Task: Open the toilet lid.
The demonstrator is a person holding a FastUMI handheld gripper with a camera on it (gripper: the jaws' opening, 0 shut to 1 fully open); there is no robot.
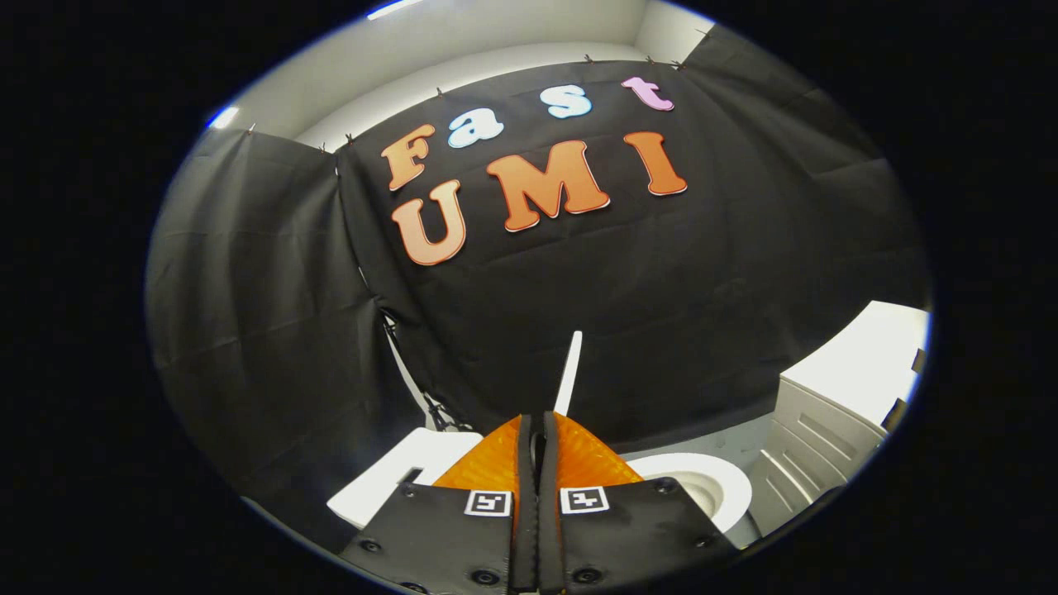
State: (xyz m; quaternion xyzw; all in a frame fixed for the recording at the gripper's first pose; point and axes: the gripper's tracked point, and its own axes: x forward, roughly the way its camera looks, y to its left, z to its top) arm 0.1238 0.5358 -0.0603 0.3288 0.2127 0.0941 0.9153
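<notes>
A black cloth wall stands far behind. The tool (pixel 537 430) pinches the thin toilet lid (pixel 569 372) between its closed fingers, holding it upright so the bowl (pixel 702 483) on the right stays open.

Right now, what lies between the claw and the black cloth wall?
Gripper view: the raised toilet lid, edge-on, rising from the shut claw; past it, bare to the wall.
</notes>
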